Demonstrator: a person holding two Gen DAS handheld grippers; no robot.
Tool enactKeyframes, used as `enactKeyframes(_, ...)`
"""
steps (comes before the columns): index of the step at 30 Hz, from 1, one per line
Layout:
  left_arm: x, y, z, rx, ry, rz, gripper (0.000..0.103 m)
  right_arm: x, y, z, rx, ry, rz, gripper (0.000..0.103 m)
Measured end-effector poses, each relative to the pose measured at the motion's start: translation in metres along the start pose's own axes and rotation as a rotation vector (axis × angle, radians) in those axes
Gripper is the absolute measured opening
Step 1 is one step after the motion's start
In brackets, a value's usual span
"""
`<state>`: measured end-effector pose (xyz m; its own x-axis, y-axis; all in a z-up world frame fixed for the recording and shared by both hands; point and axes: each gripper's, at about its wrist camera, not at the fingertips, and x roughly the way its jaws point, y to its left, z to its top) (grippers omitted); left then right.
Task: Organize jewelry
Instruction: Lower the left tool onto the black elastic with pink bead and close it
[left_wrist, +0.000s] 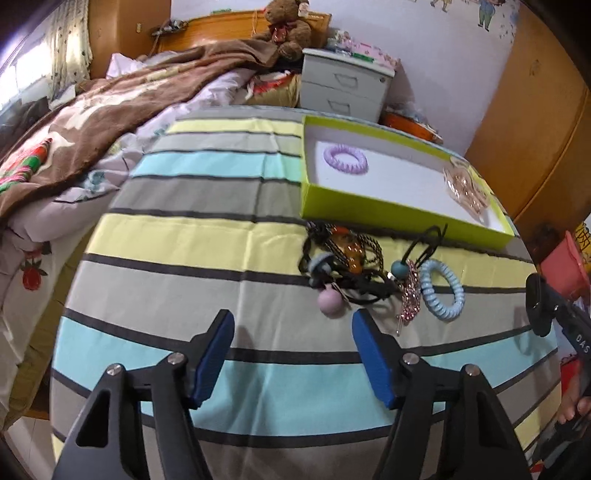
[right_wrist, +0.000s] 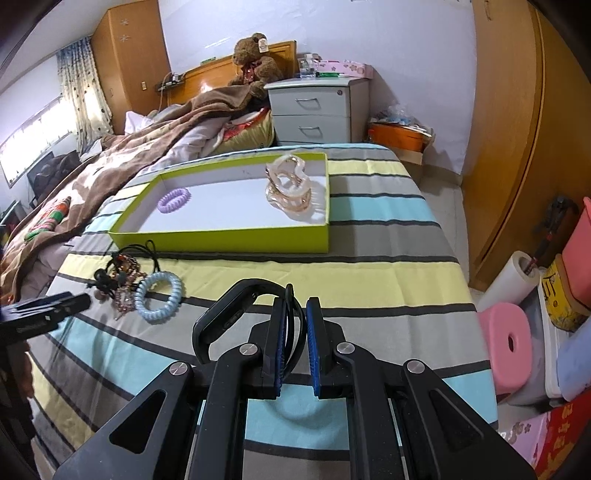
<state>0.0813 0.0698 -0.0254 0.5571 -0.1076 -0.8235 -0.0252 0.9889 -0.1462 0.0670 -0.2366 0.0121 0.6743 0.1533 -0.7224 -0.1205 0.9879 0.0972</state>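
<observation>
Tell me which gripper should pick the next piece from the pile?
Left. The left gripper is open right by the pile; the right gripper is shut on a black band.

Legible markings: one partial print only.
White capital letters "DAS" stand on the black body of the right gripper (left_wrist: 576, 332) at the right edge of the left wrist view; the print runs on out of view. A yellow container (right_wrist: 561, 299) on the floor at the right of the right wrist view bears large black characters, too distorted to read. The tag on the teddy bear (right_wrist: 255, 62) is too small to read.
</observation>
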Motion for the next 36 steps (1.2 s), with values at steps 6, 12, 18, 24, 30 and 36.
enactKeyframes(6, 0.01, -0.002, 0.007, -0.007, -0.007, -0.012, 0.067, -0.002, 0.005, 0.0, -0.008, -0.008, 0.012, 0.011)
enactKeyframes(12, 0.019, -0.007, 0.016, -0.022, -0.019, -0.027, 0.058, -0.001, 0.006, 0.0, -0.008, -0.003, 0.014, 0.011)
enactKeyframes(18, 0.018, -0.019, 0.015, 0.022, -0.031, -0.021, 0.042, 0.0, 0.007, 0.0, -0.007, -0.005, 0.014, 0.011)
enactKeyframes(24, 0.017, -0.02, 0.014, 0.031, -0.022, -0.001, 0.027, 0.0, 0.008, -0.001, -0.005, -0.008, 0.014, 0.011)
enactKeyframes(30, 0.012, -0.019, 0.009, 0.042, -0.021, 0.008, 0.019, -0.001, 0.008, -0.001, -0.002, -0.012, 0.014, 0.011)
enactKeyframes(36, -0.004, -0.012, 0.005, 0.033, -0.055, 0.005, 0.019, -0.005, 0.007, -0.001, 0.004, -0.021, 0.014, 0.011)
